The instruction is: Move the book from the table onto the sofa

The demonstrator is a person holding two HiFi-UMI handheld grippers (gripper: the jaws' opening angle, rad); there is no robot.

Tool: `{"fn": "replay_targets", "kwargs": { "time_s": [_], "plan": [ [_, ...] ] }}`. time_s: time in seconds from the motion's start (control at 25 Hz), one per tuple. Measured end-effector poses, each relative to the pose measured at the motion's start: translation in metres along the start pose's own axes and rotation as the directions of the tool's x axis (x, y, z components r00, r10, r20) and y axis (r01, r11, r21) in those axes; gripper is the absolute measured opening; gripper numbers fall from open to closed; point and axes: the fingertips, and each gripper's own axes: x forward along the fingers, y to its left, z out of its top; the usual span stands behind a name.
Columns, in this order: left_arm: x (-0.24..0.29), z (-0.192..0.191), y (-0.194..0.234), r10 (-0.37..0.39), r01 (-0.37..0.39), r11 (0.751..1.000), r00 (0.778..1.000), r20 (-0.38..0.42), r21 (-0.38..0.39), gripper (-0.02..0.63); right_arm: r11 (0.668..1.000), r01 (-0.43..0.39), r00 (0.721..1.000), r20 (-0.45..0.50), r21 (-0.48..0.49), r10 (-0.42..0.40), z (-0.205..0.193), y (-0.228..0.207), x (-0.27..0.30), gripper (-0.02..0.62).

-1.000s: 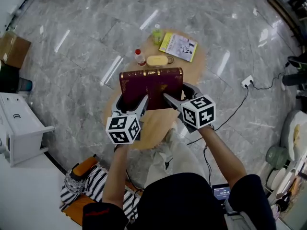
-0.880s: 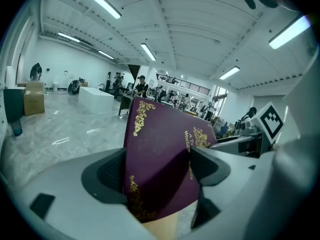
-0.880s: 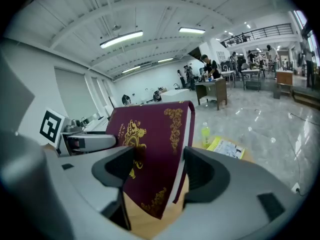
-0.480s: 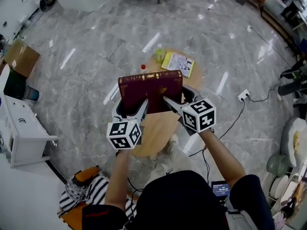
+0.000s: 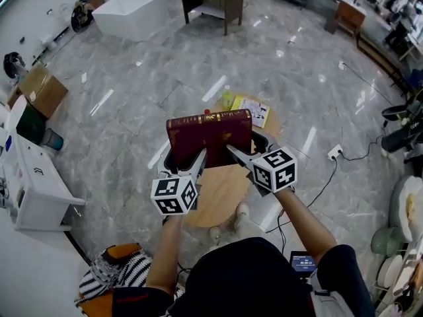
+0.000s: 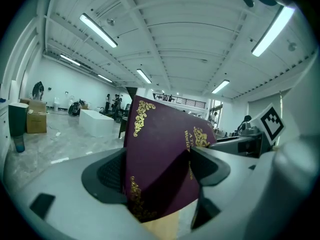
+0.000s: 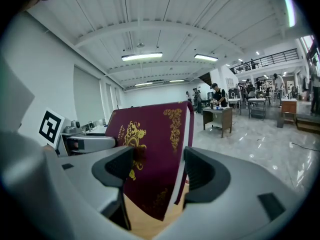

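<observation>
Seen from above, a person's two forearms reach forward, each hand holding a tool with a marker cube. The left tool (image 5: 184, 156) and the right tool (image 5: 248, 147) both pinch the lower edge of a thick maroon hardback book (image 5: 210, 136) with gold ornament. One grips near each bottom corner, and in each gripper view the jaws press against the two covers.

The book stands upright, spine at the top, and seems to be held clear of the round wooden counter (image 5: 221, 190) beneath it. Just beyond the book, on the counter's far edge, lie a yellow booklet (image 5: 251, 111) and a green bottle (image 5: 227, 98). Farther beyond the book, grey marble floor stretches to a dark desk (image 5: 213, 2). No sofa can be made out.

The main risk is the shallow hold. Only the book's bottom edge is clamped, so its tall weight could tip forward or slide out of the jaws. If the two hands drift apart or move at different speeds, the book could twist free. A fall away from the person would strike the bottle and booklet. Turning toward an unseen sofa adds swing.
</observation>
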Motion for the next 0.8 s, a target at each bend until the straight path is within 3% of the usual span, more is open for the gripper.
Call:
{"fn": "replay_targets", "kwargs": {
  "time_s": [0.44,0.8],
  "plan": [
    [-0.052,0.015,0.018,-0.007,0.007,1.000,0.999,0.041,0.003,0.410,1.000,0.003,0.998,0.060,-0.027,-0.001,0.015,0.055,-0.008,0.324],
    [-0.068,0.021,0.025,0.023,-0.023,1.000,0.998,0.063,0.000,0.410,0.998,-0.025,0.996,0.082,-0.053,0.030,0.023,0.071,-0.006,0.324]
  ]
}}
